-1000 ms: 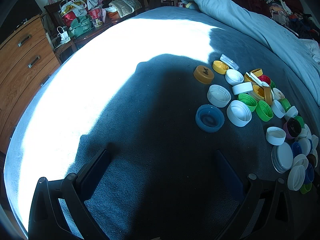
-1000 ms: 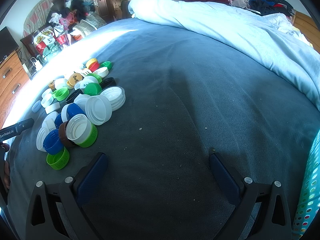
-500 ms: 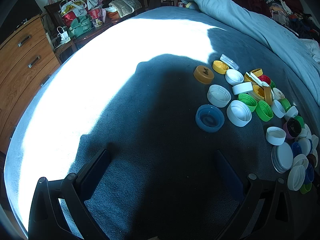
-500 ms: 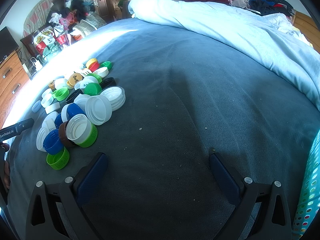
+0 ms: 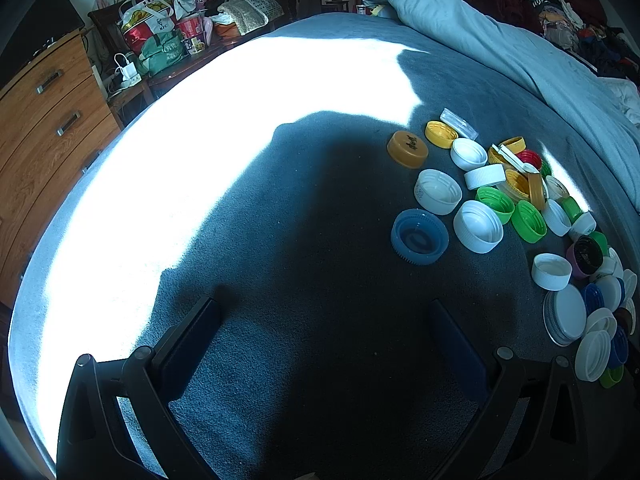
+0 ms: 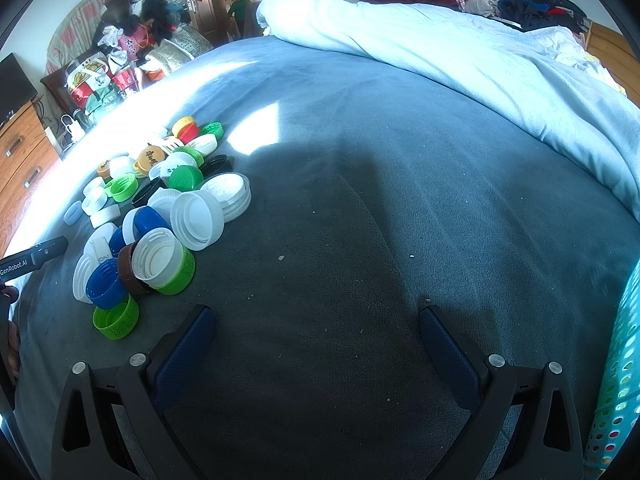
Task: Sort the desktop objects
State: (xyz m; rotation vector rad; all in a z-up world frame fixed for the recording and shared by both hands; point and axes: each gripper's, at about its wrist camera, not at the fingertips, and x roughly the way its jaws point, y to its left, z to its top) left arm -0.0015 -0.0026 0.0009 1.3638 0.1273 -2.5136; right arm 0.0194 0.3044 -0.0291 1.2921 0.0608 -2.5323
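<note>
A heap of plastic bottle caps lies on a grey-blue bed cover (image 5: 304, 248). In the left wrist view the nearest are a blue cap (image 5: 419, 237), white caps (image 5: 478, 227) and green caps (image 5: 529, 222), to the right of my open, empty left gripper (image 5: 320, 336). In the right wrist view the heap (image 6: 160, 216) lies to the left, with a white cap inside a green one (image 6: 164, 262) and a blue cap (image 6: 105, 284) nearest. My right gripper (image 6: 316, 340) is open and empty over bare cover. The left gripper's body (image 6: 32, 258) shows at the left edge.
A light blue duvet (image 6: 460, 64) is bunched along the far and right side. A teal perforated basket (image 6: 618, 384) stands at the right edge. A wooden dresser (image 5: 36, 128) and a cluttered bench with bags (image 5: 168, 44) stand to the left beyond the bed edge.
</note>
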